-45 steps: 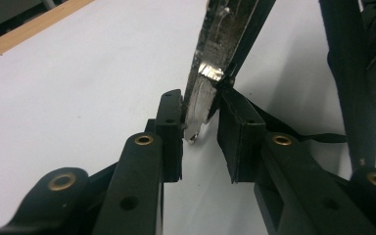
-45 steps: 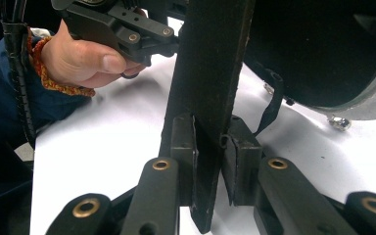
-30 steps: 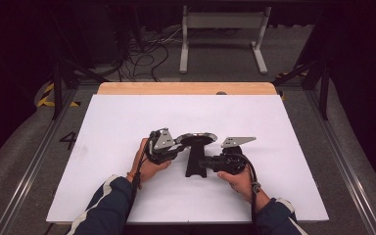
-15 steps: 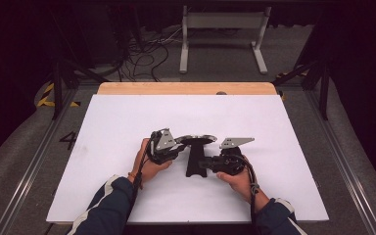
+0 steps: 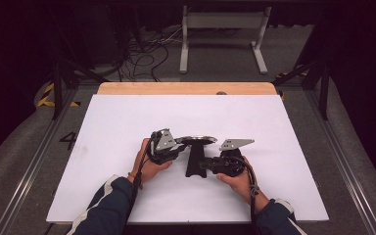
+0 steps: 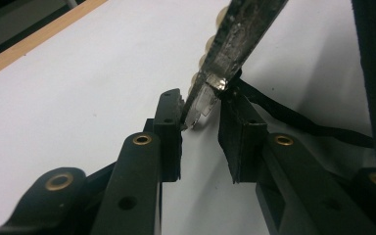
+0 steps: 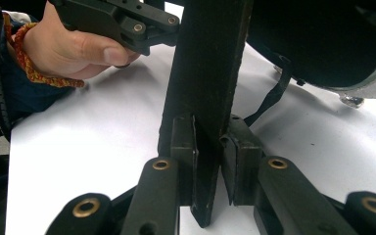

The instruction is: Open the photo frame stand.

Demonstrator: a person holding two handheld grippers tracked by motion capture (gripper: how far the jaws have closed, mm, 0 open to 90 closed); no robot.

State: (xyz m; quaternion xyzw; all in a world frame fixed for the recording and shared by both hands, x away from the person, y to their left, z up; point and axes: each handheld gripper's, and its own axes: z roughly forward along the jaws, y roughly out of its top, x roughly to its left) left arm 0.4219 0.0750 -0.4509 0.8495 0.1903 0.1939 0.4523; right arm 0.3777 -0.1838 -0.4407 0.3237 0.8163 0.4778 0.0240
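High view is showing both grippers meeting mid desk w/ a black strap and its round metal-rimmed piece between them. Right gripper is clamping the strap tight. Left gripper is pinching the metal rim, jaws closing on its edge.

My right claw hides part of the black strap; the round silver-rimmed piece is cut off at the picture's edge, its make unclear.
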